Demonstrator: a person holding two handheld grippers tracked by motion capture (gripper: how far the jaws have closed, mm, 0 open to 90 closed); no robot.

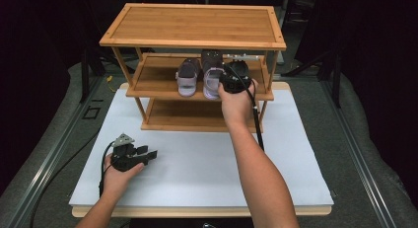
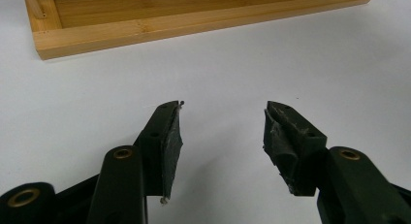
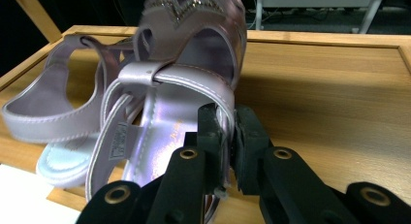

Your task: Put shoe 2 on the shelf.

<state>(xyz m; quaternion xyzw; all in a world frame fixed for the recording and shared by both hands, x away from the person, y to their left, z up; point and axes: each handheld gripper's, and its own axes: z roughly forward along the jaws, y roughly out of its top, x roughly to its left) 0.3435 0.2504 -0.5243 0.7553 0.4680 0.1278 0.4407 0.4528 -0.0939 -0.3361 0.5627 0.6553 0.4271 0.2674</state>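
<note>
Two lilac sandals stand side by side on the middle shelf (image 1: 157, 90) of a bamboo rack. My right gripper (image 3: 231, 129) is shut on the heel strap of the right sandal (image 3: 179, 107), its jaws pinching the strap's rim; in the high view this gripper (image 1: 231, 77) sits at the shelf's front edge beside that sandal (image 1: 212, 75). The left sandal (image 1: 188, 76) rests flat next to it, also visible as the left sandal (image 3: 53, 117). My left gripper (image 1: 150, 155) lies low over the white table mat, open, with nothing between its jaws (image 2: 223, 132).
The bamboo rack has a bare top shelf (image 1: 194, 25) and a bare bottom shelf (image 1: 192, 117), whose front rail (image 2: 194, 25) lies ahead of my left gripper. The white mat (image 1: 207, 169) spreads in front of the rack. Dark floor surrounds the table.
</note>
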